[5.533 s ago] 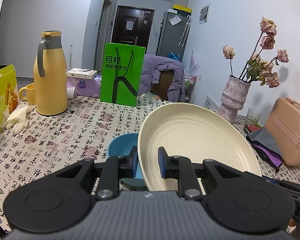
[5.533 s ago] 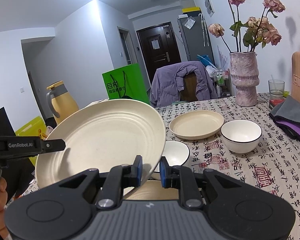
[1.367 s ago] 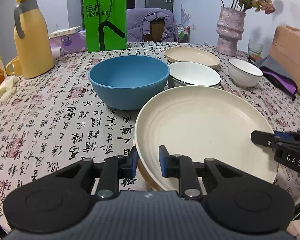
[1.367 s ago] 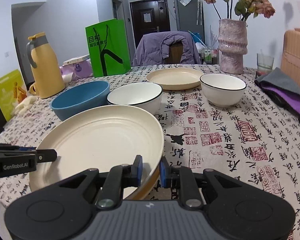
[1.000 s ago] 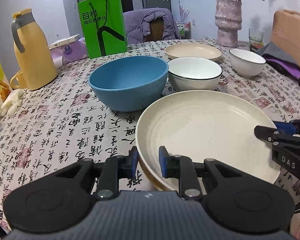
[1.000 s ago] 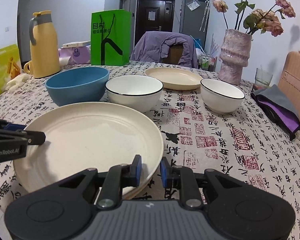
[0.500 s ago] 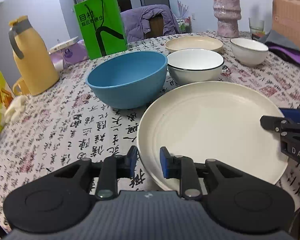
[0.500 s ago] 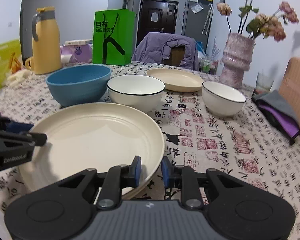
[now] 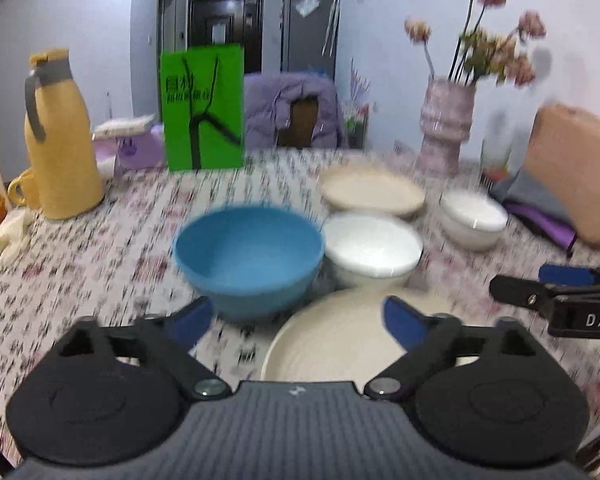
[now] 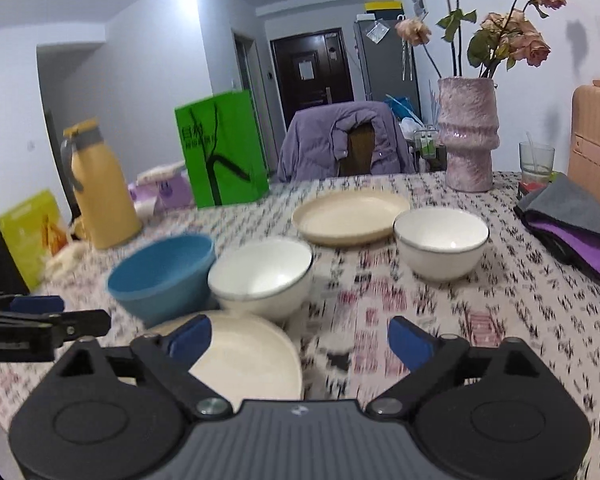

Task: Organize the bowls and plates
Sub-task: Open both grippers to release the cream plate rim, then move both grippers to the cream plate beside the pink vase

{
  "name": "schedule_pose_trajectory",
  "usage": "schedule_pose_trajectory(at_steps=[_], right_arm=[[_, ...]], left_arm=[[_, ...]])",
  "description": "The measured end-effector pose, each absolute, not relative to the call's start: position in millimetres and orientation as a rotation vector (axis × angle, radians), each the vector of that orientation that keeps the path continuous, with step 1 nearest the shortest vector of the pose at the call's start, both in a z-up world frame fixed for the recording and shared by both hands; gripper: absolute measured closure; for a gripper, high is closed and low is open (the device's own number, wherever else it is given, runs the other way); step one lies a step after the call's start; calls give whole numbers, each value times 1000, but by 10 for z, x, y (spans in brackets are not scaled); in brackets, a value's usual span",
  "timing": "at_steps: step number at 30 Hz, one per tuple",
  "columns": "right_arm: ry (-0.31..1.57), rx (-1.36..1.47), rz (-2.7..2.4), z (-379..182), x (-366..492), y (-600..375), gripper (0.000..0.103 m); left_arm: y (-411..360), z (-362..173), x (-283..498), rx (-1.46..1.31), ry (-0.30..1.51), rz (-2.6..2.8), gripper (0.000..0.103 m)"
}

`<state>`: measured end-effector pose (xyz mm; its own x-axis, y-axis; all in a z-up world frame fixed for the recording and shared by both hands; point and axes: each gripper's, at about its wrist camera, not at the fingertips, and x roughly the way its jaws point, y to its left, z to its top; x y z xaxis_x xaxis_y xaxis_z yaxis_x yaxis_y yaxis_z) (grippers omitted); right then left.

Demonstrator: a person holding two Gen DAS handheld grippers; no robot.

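Note:
A large cream plate (image 9: 340, 340) lies flat on the patterned tablecloth at the near edge; it also shows in the right wrist view (image 10: 244, 360). My left gripper (image 9: 296, 320) is open and empty just above its near left rim. My right gripper (image 10: 300, 338) is open and empty above its right rim. Behind the plate stand a blue bowl (image 9: 248, 256), a white bowl (image 9: 372, 250), a smaller white bowl (image 9: 474, 216) and a small cream plate (image 9: 372, 192). The same dishes show in the right wrist view: the blue bowl (image 10: 164, 272), the white bowl (image 10: 262, 274), the smaller white bowl (image 10: 440, 240) and the small cream plate (image 10: 352, 212).
A yellow thermos (image 9: 60, 136) and a green paper bag (image 9: 202, 106) stand at the back left. A pink vase of dried roses (image 9: 446, 124) stands at the back right, beside a tan case (image 9: 576, 172) and folded grey and purple cloths (image 10: 572, 220).
Both grippers have opened and let go of the large cream plate, which now rests on the table. Both have drawn back and tilted up, so the view is blurred.

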<state>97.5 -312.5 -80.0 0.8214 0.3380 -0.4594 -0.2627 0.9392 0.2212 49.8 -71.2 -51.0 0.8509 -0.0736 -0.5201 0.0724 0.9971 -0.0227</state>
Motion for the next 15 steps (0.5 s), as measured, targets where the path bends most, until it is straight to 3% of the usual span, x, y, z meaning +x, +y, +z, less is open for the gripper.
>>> schedule_pose_trajectory(at_steps=[15], right_arm=[[517, 271, 297, -170, 2322, -3691, 0]], left_arm=[[-950, 189, 1658, -177, 485, -71, 0]])
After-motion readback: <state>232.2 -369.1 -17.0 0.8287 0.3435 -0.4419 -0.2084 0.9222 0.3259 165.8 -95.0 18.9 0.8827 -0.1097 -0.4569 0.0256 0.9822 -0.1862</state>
